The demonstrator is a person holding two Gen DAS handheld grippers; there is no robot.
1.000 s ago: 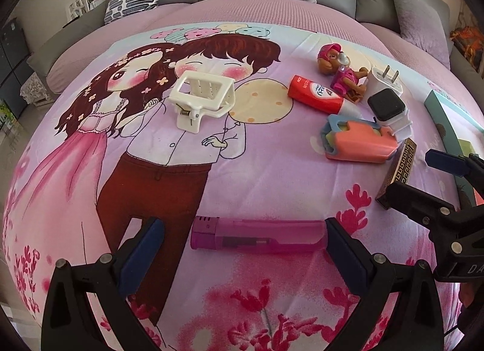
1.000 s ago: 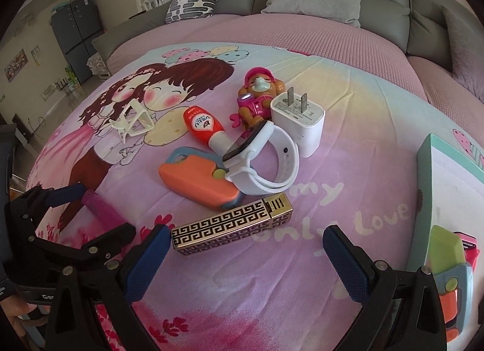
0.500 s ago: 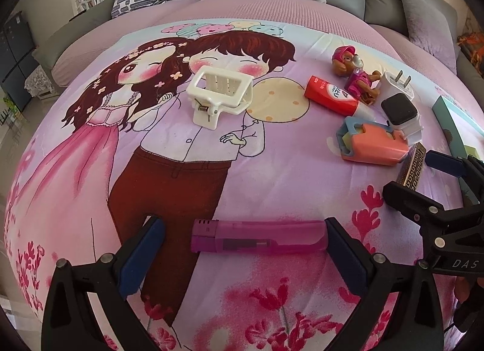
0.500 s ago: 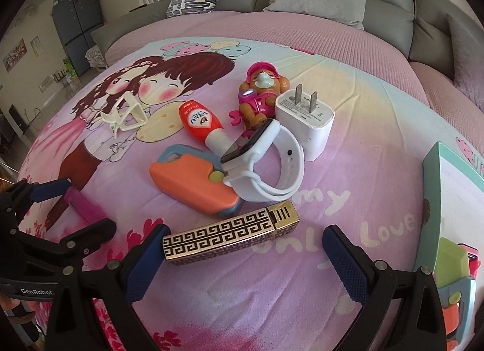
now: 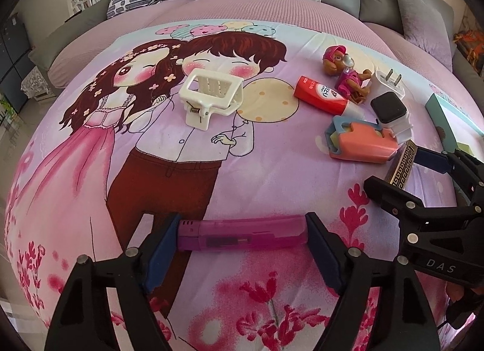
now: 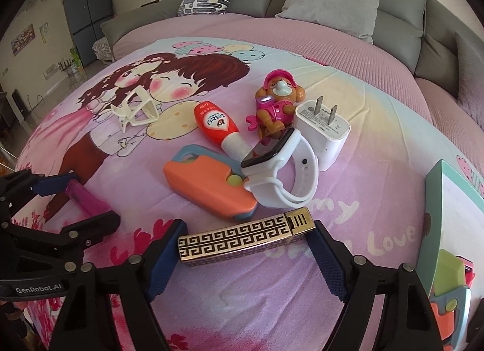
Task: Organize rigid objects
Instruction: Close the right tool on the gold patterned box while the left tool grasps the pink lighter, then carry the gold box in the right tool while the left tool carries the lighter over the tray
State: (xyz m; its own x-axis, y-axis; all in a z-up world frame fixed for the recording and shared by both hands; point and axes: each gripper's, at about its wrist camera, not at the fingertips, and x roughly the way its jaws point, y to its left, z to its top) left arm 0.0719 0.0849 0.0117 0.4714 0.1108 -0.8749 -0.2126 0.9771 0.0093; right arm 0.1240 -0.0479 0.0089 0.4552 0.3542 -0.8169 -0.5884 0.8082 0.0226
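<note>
The left gripper (image 5: 242, 234) was closing endwise on the pink lighter (image 5: 242, 234), its pads meeting both ends, near the blanket's (image 5: 272, 175) front edge. The right gripper (image 6: 246, 243) was closing along the gold patterned lighter (image 6: 245, 239), pads at or just shy of its ends. Open blanket lay between the two lighters; the white hair clip (image 5: 210, 97) sat well apart, and the box (image 6: 447, 199) bounded the right side.
</note>
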